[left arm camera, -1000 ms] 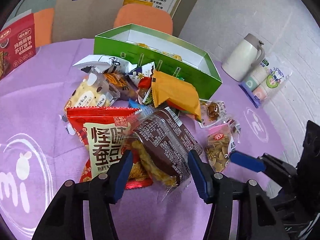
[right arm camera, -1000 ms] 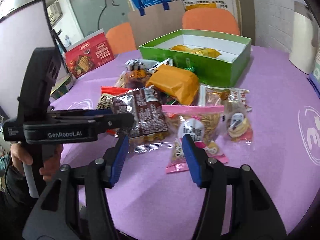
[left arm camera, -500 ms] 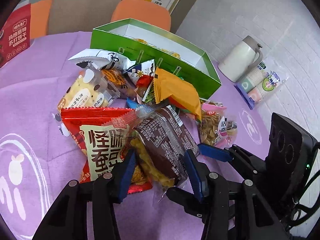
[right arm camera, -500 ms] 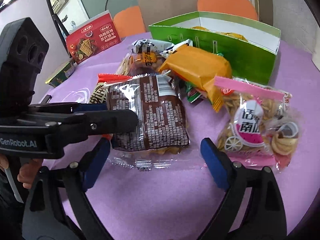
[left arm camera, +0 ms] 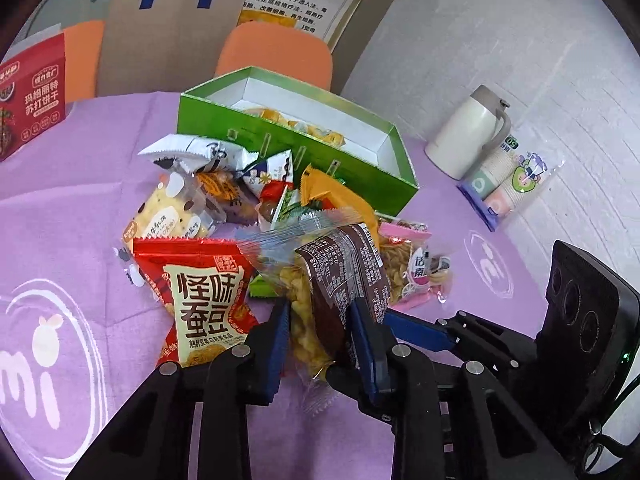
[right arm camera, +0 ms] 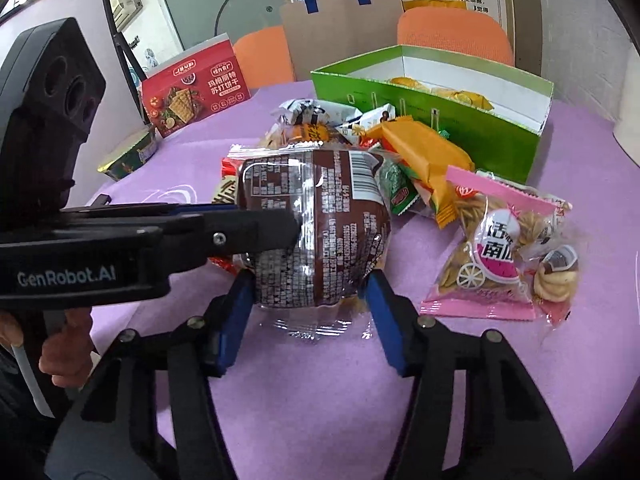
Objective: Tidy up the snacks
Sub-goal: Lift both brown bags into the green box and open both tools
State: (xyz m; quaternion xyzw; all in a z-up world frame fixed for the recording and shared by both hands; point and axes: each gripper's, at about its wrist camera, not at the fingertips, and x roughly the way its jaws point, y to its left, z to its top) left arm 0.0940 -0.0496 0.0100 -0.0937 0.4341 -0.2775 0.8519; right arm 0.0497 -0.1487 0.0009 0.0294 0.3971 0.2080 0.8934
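Observation:
A brown snack packet (left arm camera: 348, 272) is pinched between the fingers of my left gripper (left arm camera: 320, 340), which is shut on it and holds it crumpled above the pile. In the right wrist view the same packet (right arm camera: 320, 232) bulges, and my right gripper (right arm camera: 310, 312) is shut on its lower end, one finger on each side. The left gripper's fingertips (right arm camera: 288, 226) press it from the left. Around it lie a red bag (left arm camera: 204, 300), an orange packet (right arm camera: 424, 152) and a pink cookie bag (right arm camera: 496, 248). Behind stands the open green box (left arm camera: 296, 148) with yellow packets inside.
A white thermos (left arm camera: 468, 136) and a sleeve of paper cups (left arm camera: 512, 176) stand at the right by the wall. A red cracker box (right arm camera: 196, 88) and a small green tin (right arm camera: 128, 156) sit at the left. Orange chairs (left arm camera: 276, 56) and a paper bag (right arm camera: 340, 28) are behind the purple table.
My left gripper has shut on the brown packet and raised it. My right gripper opened wide, moved in toward the packet, then narrowed onto its lower end.

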